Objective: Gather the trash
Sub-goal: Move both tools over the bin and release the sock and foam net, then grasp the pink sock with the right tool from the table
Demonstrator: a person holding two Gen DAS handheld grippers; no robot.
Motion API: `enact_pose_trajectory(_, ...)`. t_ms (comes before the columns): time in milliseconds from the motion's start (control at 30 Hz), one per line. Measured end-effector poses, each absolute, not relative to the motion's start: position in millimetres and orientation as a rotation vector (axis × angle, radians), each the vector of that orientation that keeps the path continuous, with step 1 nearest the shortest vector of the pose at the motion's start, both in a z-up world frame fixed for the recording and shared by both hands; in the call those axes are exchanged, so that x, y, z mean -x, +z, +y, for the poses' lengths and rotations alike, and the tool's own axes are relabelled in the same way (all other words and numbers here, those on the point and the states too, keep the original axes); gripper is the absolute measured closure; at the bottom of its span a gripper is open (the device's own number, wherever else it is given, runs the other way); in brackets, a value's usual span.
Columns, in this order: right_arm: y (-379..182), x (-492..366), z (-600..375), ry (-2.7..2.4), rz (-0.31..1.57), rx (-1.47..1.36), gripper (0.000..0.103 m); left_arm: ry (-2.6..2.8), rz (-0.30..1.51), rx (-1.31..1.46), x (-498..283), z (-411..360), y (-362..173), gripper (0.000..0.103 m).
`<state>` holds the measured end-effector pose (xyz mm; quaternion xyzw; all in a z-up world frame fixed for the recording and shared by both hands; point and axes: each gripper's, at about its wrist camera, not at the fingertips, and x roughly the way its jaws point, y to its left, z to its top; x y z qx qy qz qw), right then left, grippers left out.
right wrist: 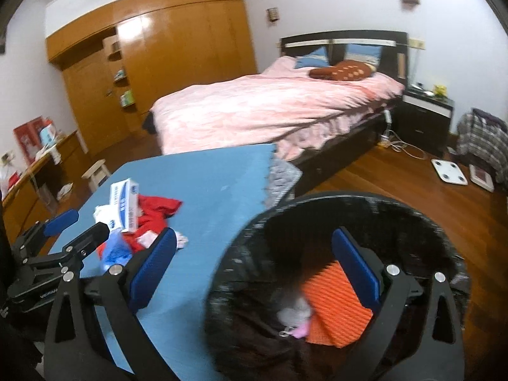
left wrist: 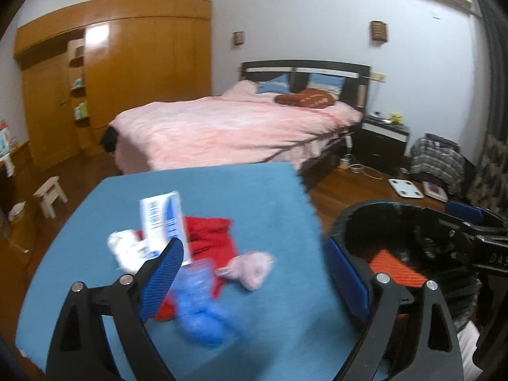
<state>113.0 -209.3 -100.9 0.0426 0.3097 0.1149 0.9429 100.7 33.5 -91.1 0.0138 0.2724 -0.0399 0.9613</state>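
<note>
At the far left of the right wrist view, the left gripper (right wrist: 81, 225) is seen over the blue table (right wrist: 206, 184), its jaws spread with nothing between them. Just right of it, toward the centre left, the trash is heaped on the table: a white and blue carton (right wrist: 123, 204) lying on a red wrapper (right wrist: 155, 211), with crumpled blue plastic (right wrist: 116, 252) in front and a pale pink wad (right wrist: 181, 238) beside it. In the left wrist view the same heap is found in the lower centre, the carton (left wrist: 163, 225) standing above the blue plastic (left wrist: 198, 308). Further right, the right gripper (right wrist: 254, 266) is held with jaws spread wide and empty, one finger over the table and the other over the black bin (right wrist: 254, 327). Inside the bin, at lower right, an orange ribbed piece (right wrist: 333, 304) and a small pink-and-white scrap (right wrist: 295, 316) are seen.
</note>
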Motion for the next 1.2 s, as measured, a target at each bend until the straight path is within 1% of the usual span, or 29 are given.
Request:
enact_pose_trajectory(267,-110,-121,-142,0.342,0.643,-0.049,0.007,0.035,0.565,0.013,-97,92,-102,0.014)
enact_pose_trajectory(733,-149,-153,-66,0.4,0.707,0.03,0.008,0.135,0.603,0.044,-107,141,-128,0.016)
enact_pose_trajectory(867,-165,-162,-55,0.385,0.734,0.06,0.013,0.144,0.608,0.044,-110,148,-134,0.017)
enact_pose_trajectory(933,-174,-168,-52,0.373,0.754,0.07,0.018,0.147,0.612,0.049,-111,151,-137,0.017)
enact_pose_trajectory(1200,-196,-189,-51,0.347,0.819,0.065,0.019,0.156,0.625,0.058,-116,160,-144,0.017)
